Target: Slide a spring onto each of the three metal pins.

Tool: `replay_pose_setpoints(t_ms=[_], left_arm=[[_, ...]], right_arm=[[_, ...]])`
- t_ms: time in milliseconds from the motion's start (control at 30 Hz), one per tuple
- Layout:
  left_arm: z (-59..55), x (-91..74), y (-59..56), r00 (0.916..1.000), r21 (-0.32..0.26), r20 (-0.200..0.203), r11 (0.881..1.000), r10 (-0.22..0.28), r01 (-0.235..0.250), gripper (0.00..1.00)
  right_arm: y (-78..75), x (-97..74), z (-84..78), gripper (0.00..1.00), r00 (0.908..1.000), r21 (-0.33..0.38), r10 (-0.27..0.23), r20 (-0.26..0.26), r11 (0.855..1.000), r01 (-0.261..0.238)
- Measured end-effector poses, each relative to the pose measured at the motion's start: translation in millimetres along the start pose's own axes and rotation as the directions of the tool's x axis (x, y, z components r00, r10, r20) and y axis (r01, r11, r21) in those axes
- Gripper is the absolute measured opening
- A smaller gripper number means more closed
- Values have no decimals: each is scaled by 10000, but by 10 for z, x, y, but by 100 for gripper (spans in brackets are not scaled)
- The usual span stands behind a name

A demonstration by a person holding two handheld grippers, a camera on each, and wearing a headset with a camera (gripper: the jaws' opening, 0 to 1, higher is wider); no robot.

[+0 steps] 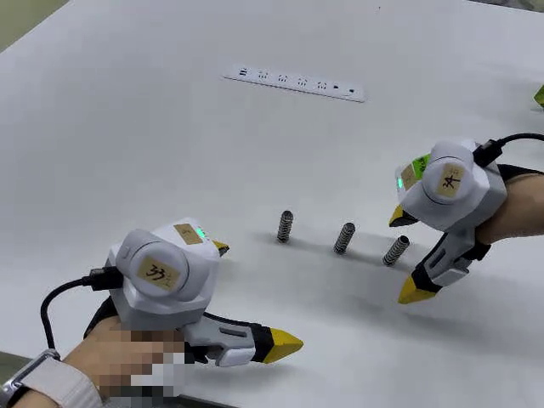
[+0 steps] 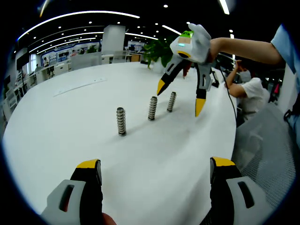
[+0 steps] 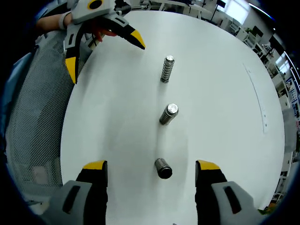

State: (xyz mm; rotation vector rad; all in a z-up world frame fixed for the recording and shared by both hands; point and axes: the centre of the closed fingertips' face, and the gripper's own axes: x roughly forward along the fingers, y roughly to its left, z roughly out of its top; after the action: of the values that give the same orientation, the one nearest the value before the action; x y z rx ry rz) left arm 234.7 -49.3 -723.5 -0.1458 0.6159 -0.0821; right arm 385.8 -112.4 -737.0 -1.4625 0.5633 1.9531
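Three metal pins stand in a row on the white table, each with a spring on it: the left pin [image 1: 285, 226], the middle pin [image 1: 344, 238] and the right pin [image 1: 396, 250]. My left gripper [image 1: 252, 296] is open and empty, in front and to the left of the row; its view looks along the pins [image 2: 121, 121] [image 2: 153, 108] [image 2: 172, 101]. My right gripper [image 1: 406, 255] hangs open just over the right pin, which sits between its fingertips [image 3: 164, 168]. Beyond it stand the other two pins [image 3: 169, 114] [image 3: 167, 68]. Nothing is held.
A flat white strip [image 1: 293, 82] with dark markings lies farther back on the table. A green object [image 1: 540, 95] peeks in at the right edge. A mesh chair [image 2: 262, 154] and a seated person [image 2: 248, 89] are beyond the table edge.
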Motion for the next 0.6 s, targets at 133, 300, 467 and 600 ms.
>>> replay_pose_setpoints(t_ms=[133, 300, 467, 600], left_arm=[[2, -3, 16, 10000, 23, 23, 10000, 59, -60, 98], [14, -10, 19, 9999, 45, 53, 9999, 152, -153, 100], [22, -12, 15, 9998, 147, 78, 9997, 204, -205, 100], [21, -13, 25, 9997, 163, 93, 9996, 228, -230, 100]], right_arm=[[26, -5, 52, 90, 9975, 349, -214, 666, 9992, 191], [98, -69, 91, 95, 9922, 704, -420, 1171, 9969, 339], [146, -110, 63, 98, 9864, 1043, -691, 1492, 9931, 538], [189, -140, 28, 98, 9828, 1272, -856, 1635, 9897, 650]])
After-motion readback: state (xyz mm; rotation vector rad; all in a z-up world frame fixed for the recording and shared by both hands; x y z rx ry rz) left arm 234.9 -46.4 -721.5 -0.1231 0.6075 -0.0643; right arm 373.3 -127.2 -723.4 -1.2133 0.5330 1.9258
